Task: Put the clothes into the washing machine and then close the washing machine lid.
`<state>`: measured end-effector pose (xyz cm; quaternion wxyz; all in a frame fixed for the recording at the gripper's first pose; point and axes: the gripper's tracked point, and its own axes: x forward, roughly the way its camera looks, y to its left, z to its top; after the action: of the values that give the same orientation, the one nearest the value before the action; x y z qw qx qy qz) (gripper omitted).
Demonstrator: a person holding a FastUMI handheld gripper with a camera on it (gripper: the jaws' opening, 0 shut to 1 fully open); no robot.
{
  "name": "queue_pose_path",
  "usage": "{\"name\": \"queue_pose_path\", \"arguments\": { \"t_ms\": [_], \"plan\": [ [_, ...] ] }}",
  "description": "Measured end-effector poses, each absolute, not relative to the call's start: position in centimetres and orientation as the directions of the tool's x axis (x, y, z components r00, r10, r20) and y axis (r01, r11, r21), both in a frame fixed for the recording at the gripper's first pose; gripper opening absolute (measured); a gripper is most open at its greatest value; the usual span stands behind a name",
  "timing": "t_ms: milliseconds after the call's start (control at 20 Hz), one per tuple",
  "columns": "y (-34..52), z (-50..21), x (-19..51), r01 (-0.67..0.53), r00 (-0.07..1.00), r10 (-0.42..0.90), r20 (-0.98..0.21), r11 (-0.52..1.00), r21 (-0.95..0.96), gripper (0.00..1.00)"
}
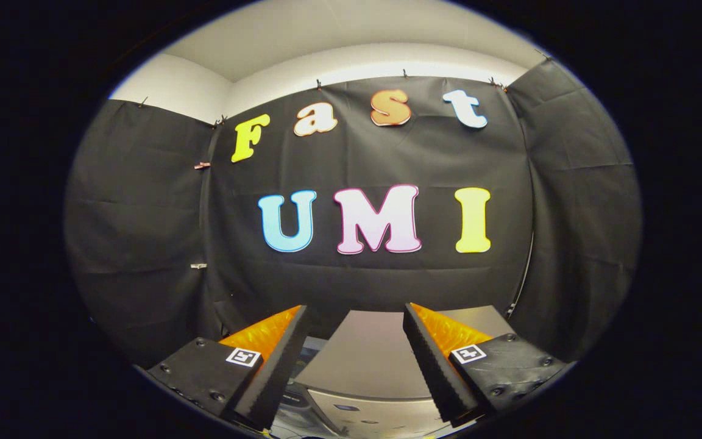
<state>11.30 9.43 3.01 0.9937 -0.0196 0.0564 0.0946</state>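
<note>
From where it's held, the claw (356,317) is raised and pointing level at the back of the booth, its two fingers (278,360) spread well apart with nothing caught between them. Down in the gap between the fingers, and a little below them, sits the washing machine (375,390), a pale grey box seen from above. Its lid (363,353) looks like a flat, smooth grey panel running away from the claw toward the back wall, and it seems to be lying down flat, though from this angle I can't be sure it is fully shut. Nearer the claw, below the lid's front edge, there is a lighter front strip of the machine with a few small dark marks on it, too small to make out. By the inner side of the left finger, something darker and curved shows beside the machine, but I can't tell what it is. Beyond the fingers hangs the black cloth wall (144,244), creased and pinned up, with a white wall (302,67) above it.
</note>
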Motion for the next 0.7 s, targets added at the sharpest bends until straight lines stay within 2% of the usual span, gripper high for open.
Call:
{"name": "queue_pose_path", "arguments": {
  "t_ms": [250,400,700],
  "plan": [
    [3.6,2.9,6.1,-0.086,0.995,0.085,-0.055,0.996,-0.024,0.98],
    [1.4,1.8,3.8,-0.031,0.998,0.031,-0.058,0.999,-0.013,0.99],
    [-0.4,2.1,0.8,0.025,0.999,-0.025,-0.023,1.0,-0.009,0.99]
  ]
}}
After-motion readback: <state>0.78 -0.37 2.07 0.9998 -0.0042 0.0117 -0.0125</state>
